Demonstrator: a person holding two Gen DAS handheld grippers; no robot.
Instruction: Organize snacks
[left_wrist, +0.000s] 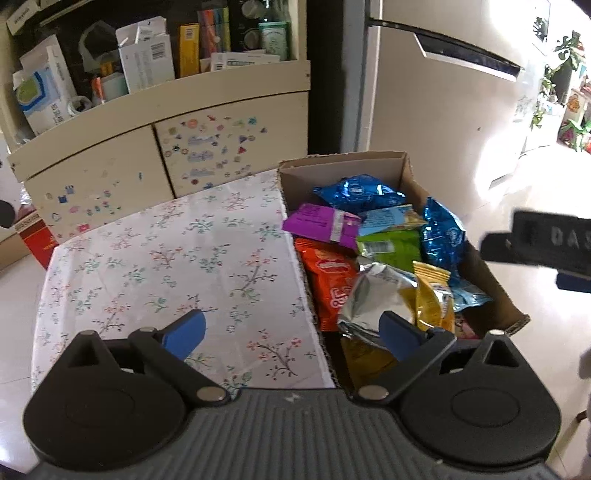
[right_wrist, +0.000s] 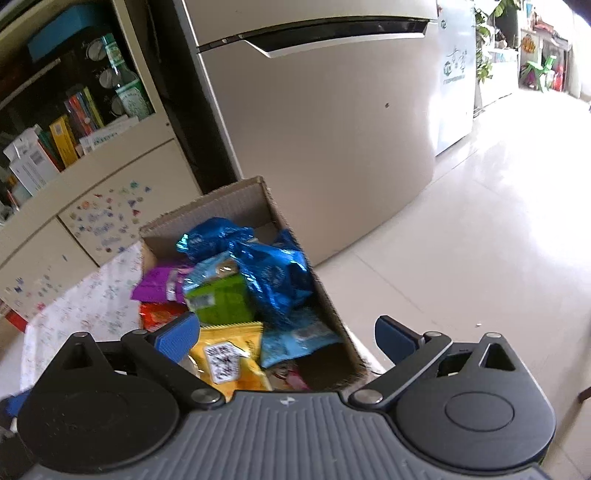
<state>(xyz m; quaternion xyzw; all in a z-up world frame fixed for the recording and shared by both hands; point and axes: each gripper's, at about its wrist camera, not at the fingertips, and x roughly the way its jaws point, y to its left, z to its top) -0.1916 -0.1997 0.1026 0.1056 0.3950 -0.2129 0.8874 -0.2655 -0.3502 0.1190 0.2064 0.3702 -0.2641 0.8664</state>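
left tongs (left_wrist: 291, 334): wide open, nothing held; left finger over the tablecloth, right finger over the box, just in front of the silver bag
right tongs (right_wrist: 288, 338): wide open, nothing held; left finger over the snacks, right finger past the box's right wall, over the floor
box (left_wrist: 404, 168): open cardboard, on the table's right edge, full of snack packs
tablecloth (left_wrist: 177, 258): white, floral, covers the table left of the box
silver bag (left_wrist: 369, 299): crumpled foil, on top at near end of box
orange bag (left_wrist: 328, 280): against box's left wall
purple pack (left_wrist: 321, 223): over the left wall, lying above the orange bag
green pack (left_wrist: 391, 249): mid box
blue bags (left_wrist: 358, 192): far end and right side of box
yellow pack (right_wrist: 229, 354): near end, white QR label up
fridge (right_wrist: 332, 129): behind box
cabinet (left_wrist: 110, 155): behind table, stickers on doors, shelf cluttered with boxes
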